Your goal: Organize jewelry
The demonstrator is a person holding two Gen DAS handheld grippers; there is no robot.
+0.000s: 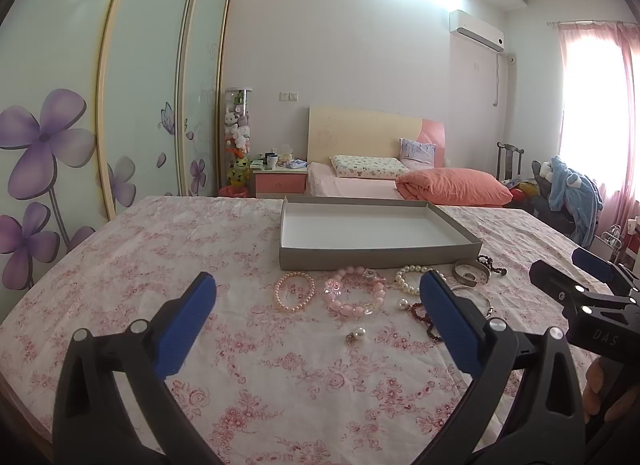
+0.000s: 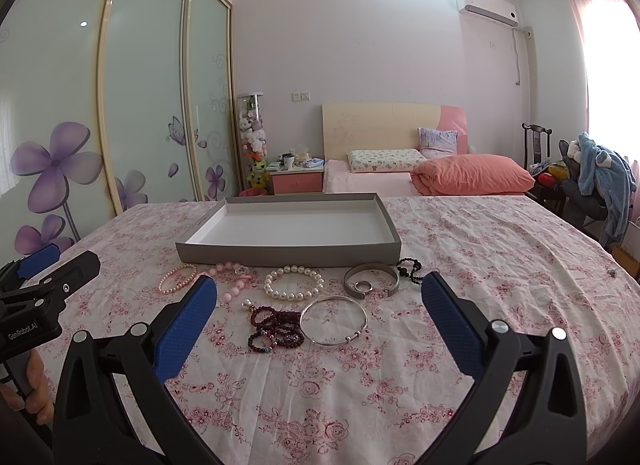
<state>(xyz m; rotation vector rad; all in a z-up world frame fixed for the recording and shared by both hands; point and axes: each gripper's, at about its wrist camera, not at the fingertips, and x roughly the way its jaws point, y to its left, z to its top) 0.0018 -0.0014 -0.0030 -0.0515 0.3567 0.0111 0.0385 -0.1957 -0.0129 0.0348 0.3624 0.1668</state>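
A shallow grey box (image 1: 376, 256) (image 2: 288, 255) with a white inside stands empty on the floral cloth. Jewelry lies in front of it: a pink pearl bracelet (image 1: 295, 291) (image 2: 177, 278), a pink bead bracelet (image 1: 355, 292), a white pearl bracelet (image 2: 294, 283), a dark red bead string (image 2: 274, 327), a silver bangle (image 2: 333, 320), a grey cuff (image 2: 372, 280), a black bead bracelet (image 2: 410, 269) and a pearl earring (image 1: 357, 334). My left gripper (image 1: 316, 301) is open and empty over the pink bracelets. My right gripper (image 2: 318, 305) is open and empty over the bangle.
The table (image 2: 500, 265) is covered by a pink floral cloth. Behind it are a bed (image 2: 400, 177) with a pink duvet, a nightstand (image 2: 296, 177) and sliding wardrobe doors (image 2: 140, 85). A chair with blue clothing (image 2: 600, 181) stands at the right.
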